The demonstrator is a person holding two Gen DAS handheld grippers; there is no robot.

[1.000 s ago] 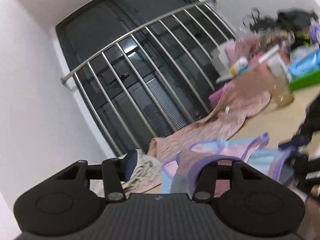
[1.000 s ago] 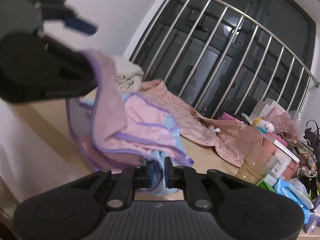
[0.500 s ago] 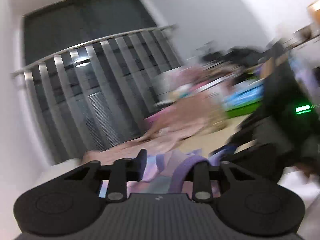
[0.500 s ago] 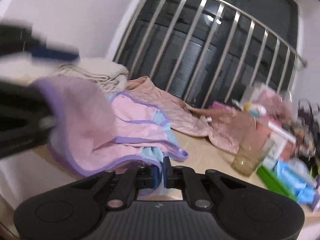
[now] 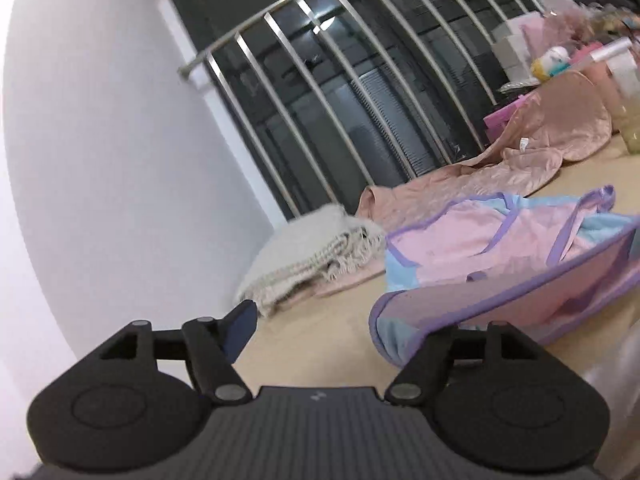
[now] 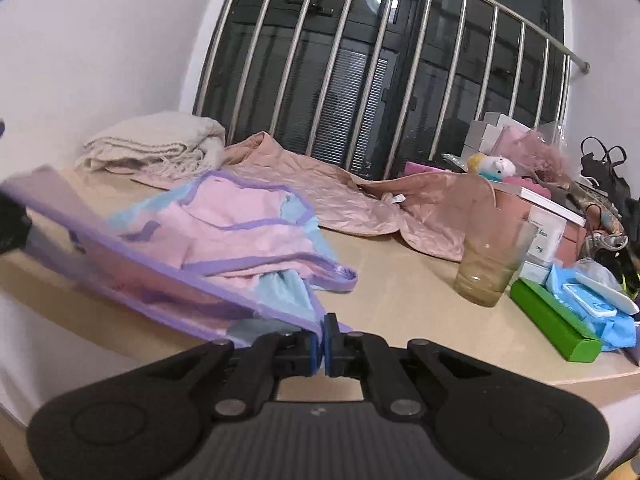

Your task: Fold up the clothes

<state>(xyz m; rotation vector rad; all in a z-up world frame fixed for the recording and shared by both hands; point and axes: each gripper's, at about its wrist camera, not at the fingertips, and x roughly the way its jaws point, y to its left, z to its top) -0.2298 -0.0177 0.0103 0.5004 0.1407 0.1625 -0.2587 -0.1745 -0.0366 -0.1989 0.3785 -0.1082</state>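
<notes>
A pink and light-blue garment with purple trim [image 5: 472,248] lies on the beige table [image 5: 320,340]; it also shows in the right wrist view [image 6: 240,224]. My right gripper [image 6: 321,340] is shut on its purple-trimmed hem, which stretches taut up to the left. My left gripper [image 5: 340,324] is open; its left fingertip [image 5: 240,324] is bare, and the hem drapes over the right finger, hiding its tip.
A folded cream blanket [image 6: 156,146] and a crumpled pink satin garment [image 6: 340,200] lie behind. A glass with yellowish liquid [image 6: 490,256], a green box [image 6: 554,326], blue wipes packs and boxes crowd the right side. A barred window [image 6: 380,60] backs the table.
The left gripper swung and dropped low near the table's left end, its jaws wider. The hem now stretches taut between the two grippers. The right gripper kept its grip.
</notes>
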